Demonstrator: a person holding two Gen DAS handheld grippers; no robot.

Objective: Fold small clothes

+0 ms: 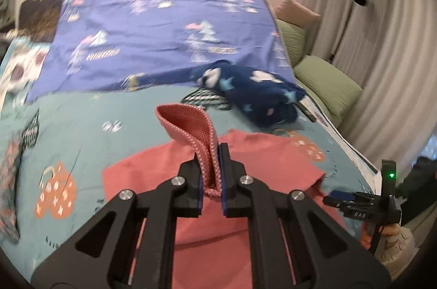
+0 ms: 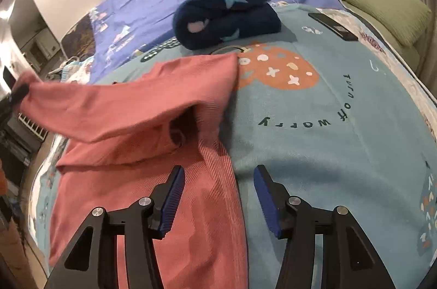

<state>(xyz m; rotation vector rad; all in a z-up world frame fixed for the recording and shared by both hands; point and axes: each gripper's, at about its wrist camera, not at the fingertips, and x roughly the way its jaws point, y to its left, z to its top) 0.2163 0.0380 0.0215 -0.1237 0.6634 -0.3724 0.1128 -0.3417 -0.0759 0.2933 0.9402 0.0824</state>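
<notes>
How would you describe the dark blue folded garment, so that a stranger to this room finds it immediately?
Start at the bed, covered by a teal blanket with cartoon prints. At its far end, where the purple sheet begins, lies the navy garment, rolled in a bundle. It alone is dark blue with light stars; the salmon garment nearby is plain and spread out.

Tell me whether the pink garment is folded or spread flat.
Partly folded. The left gripper pinches an edge of the pink garment and lifts that part over the rest; the right gripper hovers open.
</notes>
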